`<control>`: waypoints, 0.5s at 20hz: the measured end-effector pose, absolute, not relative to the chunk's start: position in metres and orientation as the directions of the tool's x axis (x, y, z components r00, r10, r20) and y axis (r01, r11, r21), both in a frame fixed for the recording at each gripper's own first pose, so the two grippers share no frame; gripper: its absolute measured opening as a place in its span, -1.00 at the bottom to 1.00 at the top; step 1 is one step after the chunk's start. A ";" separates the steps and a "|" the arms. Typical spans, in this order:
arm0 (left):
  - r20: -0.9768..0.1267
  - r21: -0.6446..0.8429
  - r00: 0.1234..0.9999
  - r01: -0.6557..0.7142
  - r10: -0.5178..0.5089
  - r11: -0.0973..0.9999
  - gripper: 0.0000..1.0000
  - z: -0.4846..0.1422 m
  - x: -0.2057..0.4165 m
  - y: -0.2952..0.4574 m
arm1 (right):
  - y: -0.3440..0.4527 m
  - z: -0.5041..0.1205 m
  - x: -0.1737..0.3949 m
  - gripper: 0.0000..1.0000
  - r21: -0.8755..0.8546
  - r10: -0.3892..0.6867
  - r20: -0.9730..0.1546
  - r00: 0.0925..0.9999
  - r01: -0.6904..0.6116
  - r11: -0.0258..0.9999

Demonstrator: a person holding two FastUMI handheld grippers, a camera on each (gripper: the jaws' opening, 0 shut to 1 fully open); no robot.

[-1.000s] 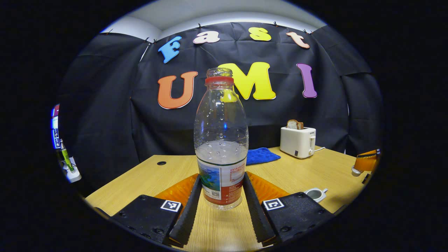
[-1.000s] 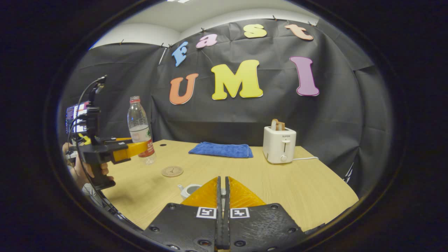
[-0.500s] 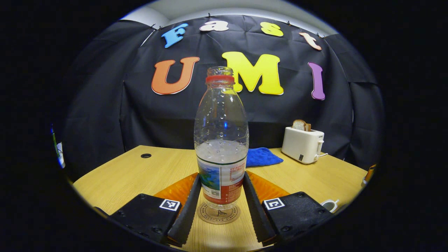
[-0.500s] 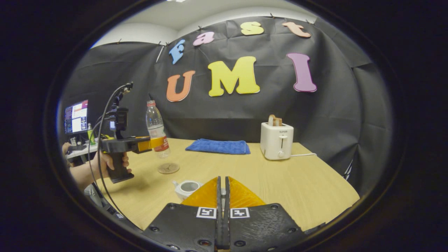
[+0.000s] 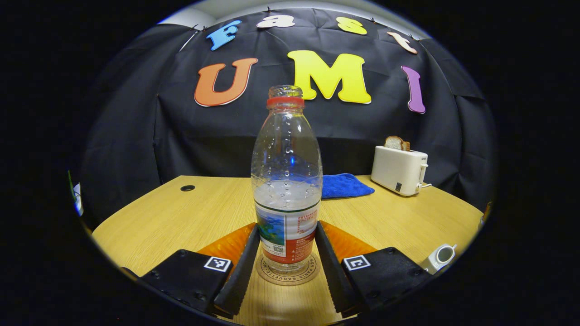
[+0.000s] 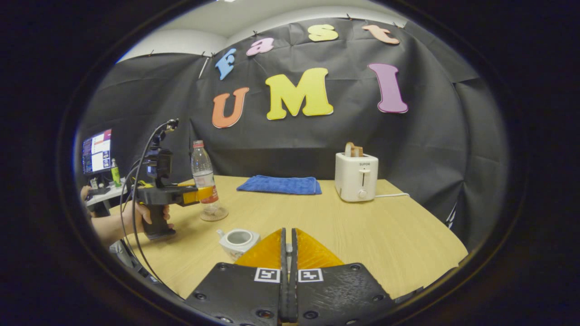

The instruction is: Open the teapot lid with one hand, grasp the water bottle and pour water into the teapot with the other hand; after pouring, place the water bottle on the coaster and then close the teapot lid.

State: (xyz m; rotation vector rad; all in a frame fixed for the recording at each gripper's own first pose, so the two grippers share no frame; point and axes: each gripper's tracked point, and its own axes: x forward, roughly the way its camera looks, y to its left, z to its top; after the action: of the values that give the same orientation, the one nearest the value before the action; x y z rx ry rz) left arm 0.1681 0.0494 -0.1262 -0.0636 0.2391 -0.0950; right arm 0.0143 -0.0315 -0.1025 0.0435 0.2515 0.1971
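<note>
The clear water bottle (image 5: 286, 190), uncapped, with a red neck ring and about a third full, stands upright on the round coaster (image 5: 272, 277). My left gripper (image 5: 287, 228) is shut on its labelled lower part. In the right gripper view the same bottle (image 6: 202, 174) rests on the coaster (image 6: 217, 216), held by the left gripper (image 6: 199, 194) in a person's hand (image 6: 136, 217). The white teapot (image 6: 239, 238) sits lidless just ahead of my right gripper (image 6: 287, 232). The right fingers are pressed together on a pale sliver, the teapot lid (image 6: 288, 248). The teapot (image 5: 439, 257) also appears low right in the left gripper view.
A white toaster (image 6: 355, 182) holding bread stands at the back right of the wooden table (image 6: 371, 235). A folded blue cloth (image 6: 281, 184) lies at the back middle. A lit monitor (image 6: 96, 151) sits beyond the table's left edge.
The left gripper carried the bottle over the coaster and lowered it until it rests there. The right gripper stayed shut and drifted slightly, bringing the teapot more into view.
</note>
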 end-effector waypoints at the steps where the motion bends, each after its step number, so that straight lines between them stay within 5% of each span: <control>1: -0.239 -0.077 0.965 0.090 -0.106 0.993 0.51 -0.129 0.168 0.048 | -0.033 -0.103 0.014 -1.00 0.068 0.197 -0.244 0.950 -0.186 0.980; 10: -0.259 -0.078 0.961 0.078 -0.096 0.994 0.58 -0.137 0.167 0.053 | -0.030 -0.105 0.014 -1.00 0.068 0.198 -0.247 0.949 -0.187 0.980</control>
State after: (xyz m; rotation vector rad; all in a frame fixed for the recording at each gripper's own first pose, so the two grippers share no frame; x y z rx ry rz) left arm 0.1670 0.0527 -0.1369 -0.0678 0.2654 -0.0878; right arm 0.0144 -0.0303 -0.1050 0.0436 0.2558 0.1961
